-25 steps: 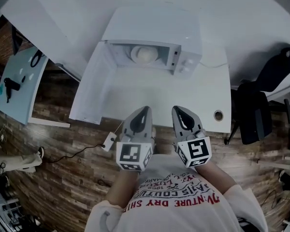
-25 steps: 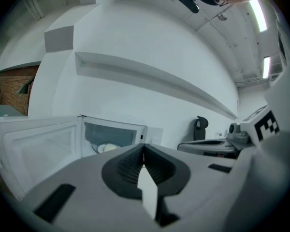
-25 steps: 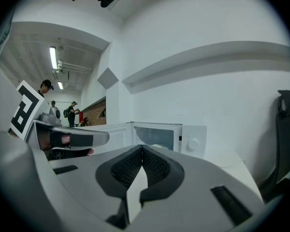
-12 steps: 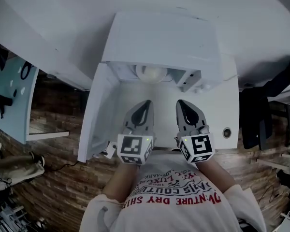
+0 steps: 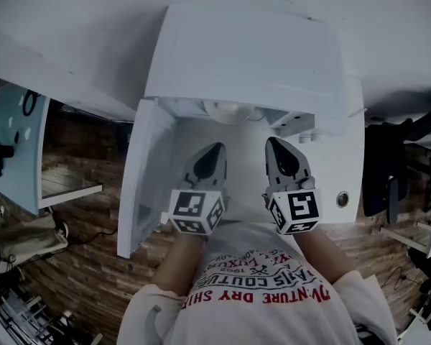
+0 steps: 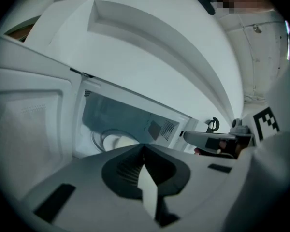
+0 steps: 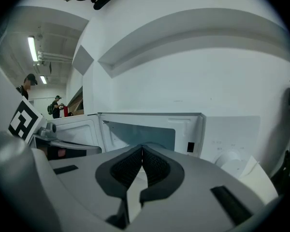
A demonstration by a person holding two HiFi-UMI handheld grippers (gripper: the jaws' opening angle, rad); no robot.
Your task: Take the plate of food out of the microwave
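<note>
White microwave [image 5: 244,56] stands with door [image 5: 147,171] open and plate of food [image 6: 117,141] inside its cavity; left gripper [image 5: 213,152] and right gripper [image 5: 276,145], both closed and empty, should part their jaws before reaching the rim, held level.

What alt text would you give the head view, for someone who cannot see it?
From above, a person points two handheld grippers, the left gripper and the right gripper, fingers closed and empty, at a white microwave on a table, its door swung open to the left. A plate of food sits inside, not yet touched.
</note>
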